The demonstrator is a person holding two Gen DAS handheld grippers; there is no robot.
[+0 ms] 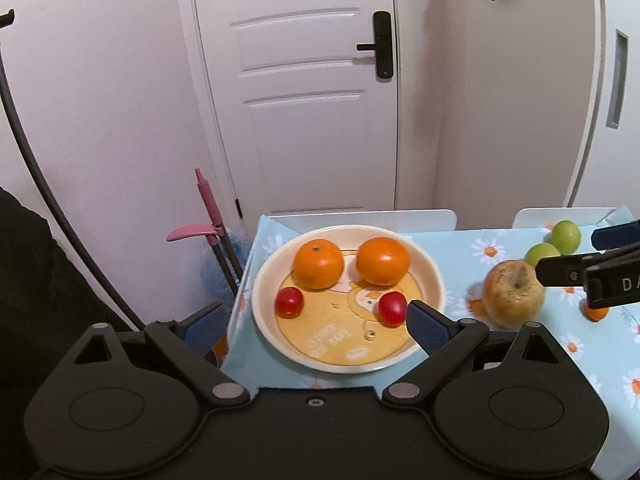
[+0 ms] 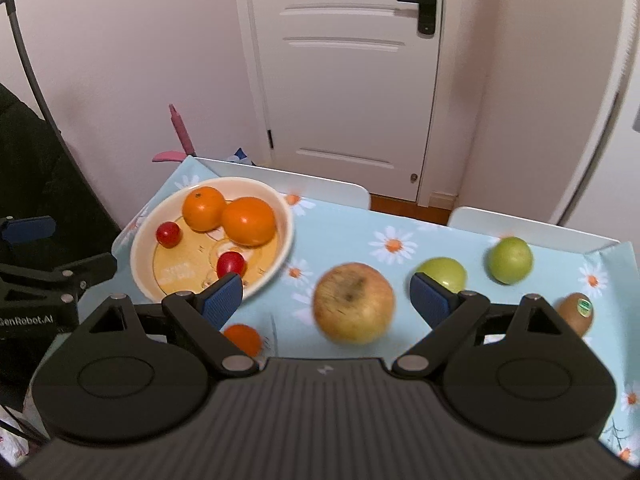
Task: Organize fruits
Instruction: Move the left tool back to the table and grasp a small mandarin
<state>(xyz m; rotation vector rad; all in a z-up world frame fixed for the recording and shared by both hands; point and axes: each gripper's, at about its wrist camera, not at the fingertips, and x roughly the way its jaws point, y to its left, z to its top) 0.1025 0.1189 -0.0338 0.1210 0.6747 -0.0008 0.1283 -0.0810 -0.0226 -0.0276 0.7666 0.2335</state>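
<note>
A cream plate (image 1: 434,280) (image 2: 140,256) holds two oranges (image 1: 318,264) (image 2: 248,221) and two red cherry tomatoes (image 1: 289,301) (image 2: 231,263). A yellowish apple (image 1: 514,294) (image 2: 354,303) lies on the daisy tablecloth right of the plate, between the open fingers of my right gripper (image 2: 326,300). Two green fruits (image 2: 510,260) (image 1: 565,237), a kiwi (image 2: 576,312) and a small orange fruit (image 2: 243,338) also lie on the cloth. My left gripper (image 1: 316,324) is open and empty at the plate's near edge.
The table's left edge (image 1: 240,300) drops off beside the plate. A pink-handled mop (image 1: 210,220) leans by the wall. Two white chair backs (image 2: 288,182) stand at the far side, before a white door (image 1: 312,88).
</note>
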